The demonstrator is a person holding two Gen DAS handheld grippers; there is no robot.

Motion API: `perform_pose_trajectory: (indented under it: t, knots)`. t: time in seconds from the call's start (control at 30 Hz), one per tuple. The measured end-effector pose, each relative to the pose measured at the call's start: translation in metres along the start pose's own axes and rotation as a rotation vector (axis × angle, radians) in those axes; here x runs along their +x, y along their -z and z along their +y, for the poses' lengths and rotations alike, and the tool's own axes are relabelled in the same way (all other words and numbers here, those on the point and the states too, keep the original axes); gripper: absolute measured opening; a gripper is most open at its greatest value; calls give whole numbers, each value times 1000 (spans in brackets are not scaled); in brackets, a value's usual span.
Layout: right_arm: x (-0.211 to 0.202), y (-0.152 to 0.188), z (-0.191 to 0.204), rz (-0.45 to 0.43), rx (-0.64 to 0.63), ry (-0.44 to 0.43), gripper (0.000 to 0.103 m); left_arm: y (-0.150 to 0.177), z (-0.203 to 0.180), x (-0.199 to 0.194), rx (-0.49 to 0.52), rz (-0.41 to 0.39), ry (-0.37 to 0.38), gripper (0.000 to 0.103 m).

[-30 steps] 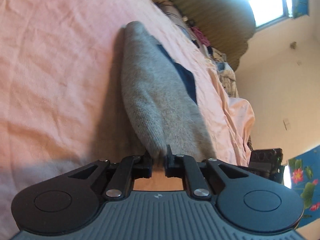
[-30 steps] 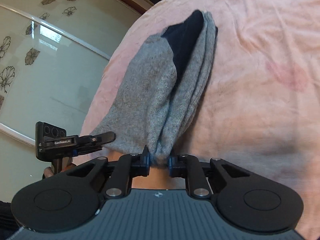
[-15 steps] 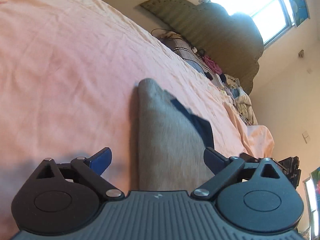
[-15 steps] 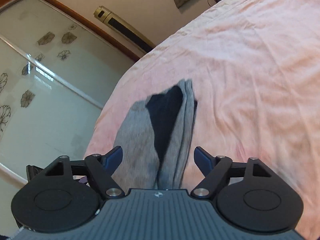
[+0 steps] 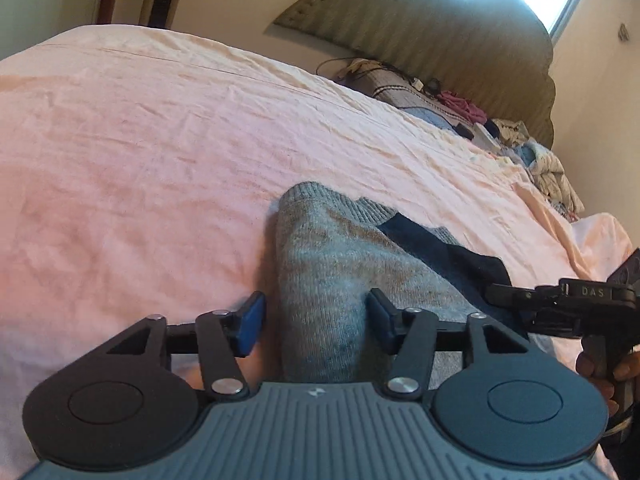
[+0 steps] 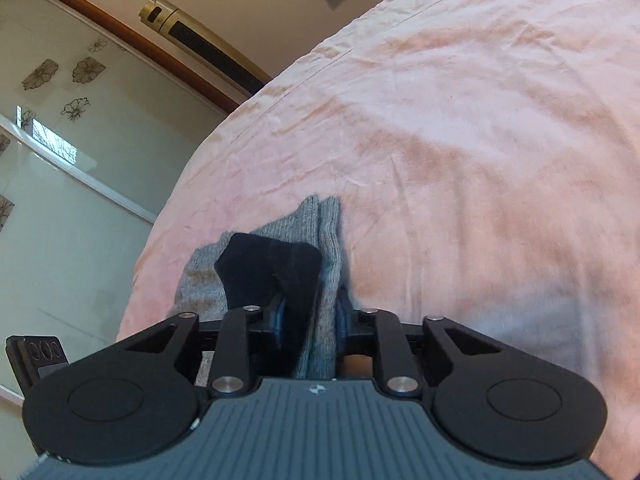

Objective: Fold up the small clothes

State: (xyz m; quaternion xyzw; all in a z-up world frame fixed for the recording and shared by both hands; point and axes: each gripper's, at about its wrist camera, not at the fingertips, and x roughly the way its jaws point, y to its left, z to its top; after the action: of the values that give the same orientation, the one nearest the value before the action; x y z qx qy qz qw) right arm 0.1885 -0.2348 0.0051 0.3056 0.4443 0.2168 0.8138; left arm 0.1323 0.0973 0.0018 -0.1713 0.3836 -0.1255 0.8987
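Note:
A grey sock with a dark navy heel patch (image 5: 336,264) lies folded on the pink bed sheet (image 5: 140,160). My left gripper (image 5: 316,326) is open, its blue pads on either side of the sock's near end, not pinching. In the right wrist view the same sock (image 6: 316,240) runs away from me, its navy patch (image 6: 264,268) on the left. My right gripper (image 6: 310,316) has closed on the sock's near end, with grey and navy fabric between the pads. The right gripper also shows in the left wrist view (image 5: 560,304) at the right edge.
A padded headboard (image 5: 420,40) and a pile of clothes and small items (image 5: 480,120) lie at the far end of the bed. A glass wardrobe door (image 6: 60,160) and a gold cylinder (image 6: 192,36) stand left of the bed edge.
Both grippers let go of the sock and drew back, and the sock now lies on the sheet. The right jaws then closed again on its near end; the left jaws narrowed but stay open.

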Motion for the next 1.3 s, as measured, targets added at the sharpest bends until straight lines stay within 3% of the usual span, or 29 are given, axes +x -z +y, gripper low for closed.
perform_pose_trajectory:
  t: [0.03,0.07,0.1,0.13,0.2,0.27,0.3,0.33,0.37,0.4,0.5,0.6,0.67,0.7,0.77,0.8,0.83,0.87,0.9,0.93,1.03,1.07,1.1,1.13,1.17,1.3]
  knots:
    - [-16,10,7,-15,-5,8,67,6,6,-14,-32,0,5,79]
    - [-29,22,11,-34,-15,-4,88,13,12,-25,-72,16,25,84]
    - [-38,34,14,-27,-29,-29,95,22,19,-32,-119,45,68,87]
    - [-45,47,16,6,-34,-54,96,31,26,-37,-167,83,116,87]
    - [-50,70,15,67,-11,-81,94,44,29,-49,-204,86,166,87]
    - [-49,84,18,77,-19,-115,94,50,28,-49,-273,103,214,86]
    - [-48,86,24,71,-29,-112,92,52,24,-44,-286,127,247,85]
    - [-45,86,26,75,-26,-104,78,52,17,-39,-274,140,248,65]
    - [-38,84,27,100,-15,-94,29,52,9,-35,-244,157,212,45]
    - [-34,83,28,115,-23,-67,29,52,1,-28,-209,176,170,28]
    - [-49,92,44,100,-122,-40,27,51,-12,-44,-163,160,136,16]
    - [-77,105,36,80,-127,-25,19,62,-10,-63,-131,158,130,14]
    - [-83,115,17,73,-67,-19,19,76,0,-58,-147,183,106,15]
    - [-85,119,7,62,-20,-38,21,81,9,-60,-171,157,139,17]
    - [-89,125,-5,53,82,-101,40,82,17,-63,-247,181,192,21]
    - [-92,126,-5,52,97,-130,47,82,21,-62,-284,210,237,36]
    - [-94,127,-2,47,88,-149,66,82,23,-61,-311,227,297,60]
    - [-94,127,2,55,72,-168,80,82,24,-59,-330,230,351,72]
    - [-89,126,6,77,59,-182,85,82,22,-56,-337,233,380,87]
    - [-81,125,11,99,47,-187,90,80,17,-53,-328,233,388,93]
    - [-58,121,27,137,17,-213,89,75,-1,-39,-280,224,391,93]
    - [-51,119,31,149,10,-210,77,74,-3,-37,-271,222,384,92]
    - [-44,117,34,173,2,-196,64,76,-5,-37,-257,227,363,74]
    - [-38,119,35,217,-7,-170,26,77,-7,-34,-241,261,326,23]
    - [-37,121,35,224,-21,-163,22,80,-5,-29,-243,310,303,13]
    - [-66,132,40,199,-62,-196,22,86,-7,-58,-190,269,316,10]
